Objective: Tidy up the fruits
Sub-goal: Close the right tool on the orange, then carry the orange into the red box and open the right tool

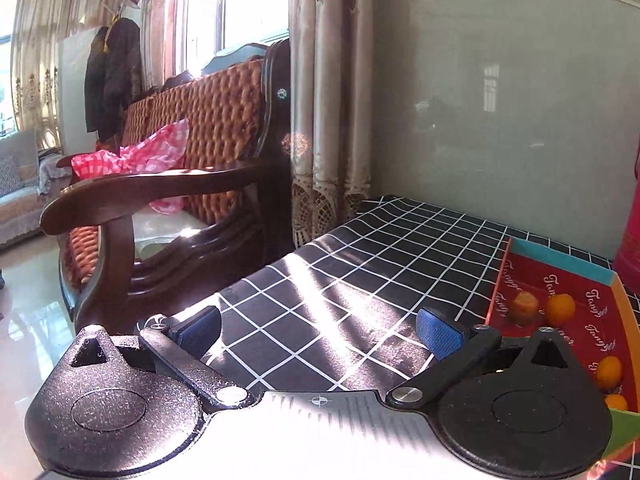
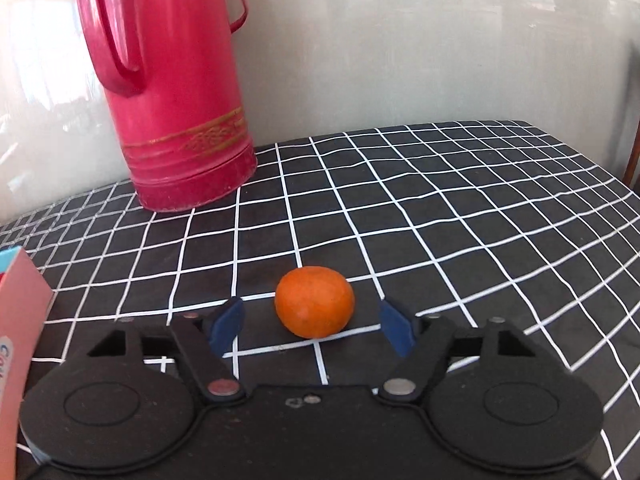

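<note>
Black desk cloth with white grid (image 2: 440,208), glossy grey wall behind. Right tongs (image 2: 312,326): released, blue pads wide apart, a round orange tangerine (image 2: 315,302) on the cloth between the tips, touching neither. Left tongs (image 1: 320,334): released, holding nothing, over bare cloth. Shallow red printed cardboard tray (image 1: 568,280), right of left tongs: four orange fruits inside. Tall red thermos flask (image 2: 172,92), upright by the wall. Brown tufted wooden armchair (image 1: 192,152) beyond the desk.
</note>
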Available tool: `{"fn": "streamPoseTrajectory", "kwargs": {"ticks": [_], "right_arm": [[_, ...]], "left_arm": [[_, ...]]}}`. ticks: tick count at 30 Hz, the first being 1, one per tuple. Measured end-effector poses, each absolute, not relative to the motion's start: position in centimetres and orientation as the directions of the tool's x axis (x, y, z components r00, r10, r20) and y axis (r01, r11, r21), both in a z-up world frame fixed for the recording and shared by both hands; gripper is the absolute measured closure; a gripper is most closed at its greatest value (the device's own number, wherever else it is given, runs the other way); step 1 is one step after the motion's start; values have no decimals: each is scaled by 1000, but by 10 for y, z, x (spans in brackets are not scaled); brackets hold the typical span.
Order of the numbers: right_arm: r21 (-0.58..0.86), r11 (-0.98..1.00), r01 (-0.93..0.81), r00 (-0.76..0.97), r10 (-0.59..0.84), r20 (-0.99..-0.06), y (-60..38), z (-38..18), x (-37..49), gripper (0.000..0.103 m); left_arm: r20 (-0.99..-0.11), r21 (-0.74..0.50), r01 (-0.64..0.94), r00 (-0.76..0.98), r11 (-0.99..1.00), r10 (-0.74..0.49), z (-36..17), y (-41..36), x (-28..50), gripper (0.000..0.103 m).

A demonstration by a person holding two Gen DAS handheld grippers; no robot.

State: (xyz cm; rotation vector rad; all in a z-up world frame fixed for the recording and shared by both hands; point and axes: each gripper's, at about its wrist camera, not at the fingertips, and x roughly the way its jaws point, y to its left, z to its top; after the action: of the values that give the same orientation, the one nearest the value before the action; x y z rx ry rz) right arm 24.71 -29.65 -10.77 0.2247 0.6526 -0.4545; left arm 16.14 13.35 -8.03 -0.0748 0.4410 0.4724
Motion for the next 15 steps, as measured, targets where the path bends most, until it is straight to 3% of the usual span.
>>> {"fn": "streamPoseTrajectory", "kwargs": {"ticks": [3, 9, 15], "right_arm": [[27, 874, 485, 692, -365, -623, -295, -110, 251, 68], [25, 901, 434, 726, -333, -601, -284, -107, 249, 70], [14, 975, 223, 851, -188, -491, -227, -85, 229, 70]], "left_arm": [[-436, 28, -467, 790, 884, 431, -81, 138, 161, 0], [-444, 23, -486, 778, 874, 444, -82, 146, 159, 0], [-460, 3, -502, 767, 865, 447, -83, 155, 157, 0]]}}
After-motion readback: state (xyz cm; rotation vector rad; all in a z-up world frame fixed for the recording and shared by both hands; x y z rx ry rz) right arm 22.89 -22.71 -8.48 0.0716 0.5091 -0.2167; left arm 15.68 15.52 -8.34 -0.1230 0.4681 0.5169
